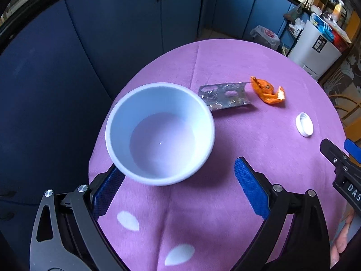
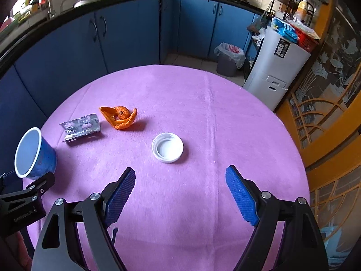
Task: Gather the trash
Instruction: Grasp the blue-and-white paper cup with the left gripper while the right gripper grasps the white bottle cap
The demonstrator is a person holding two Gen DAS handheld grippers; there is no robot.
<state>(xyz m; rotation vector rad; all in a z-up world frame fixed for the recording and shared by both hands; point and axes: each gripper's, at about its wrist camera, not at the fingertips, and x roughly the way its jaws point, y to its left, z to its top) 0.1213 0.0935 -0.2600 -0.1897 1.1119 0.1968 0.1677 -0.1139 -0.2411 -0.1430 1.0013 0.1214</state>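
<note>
A blue cup with a white inside stands upright near the left edge of the round table. My left gripper is open around its near side. The cup's rim hides the left fingertip, and the right pad stands apart from it. Beyond the cup lie a crumpled foil blister pack, an orange peel and a white bottle cap. In the right wrist view my right gripper is open and empty, just short of the cap. The peel, the foil pack and the cup are to its left.
A purple cloth covers the table. On the floor beyond it stand a grey bin with a plastic liner and a white appliance. Blue cabinets run behind. A patterned glass door is on the right.
</note>
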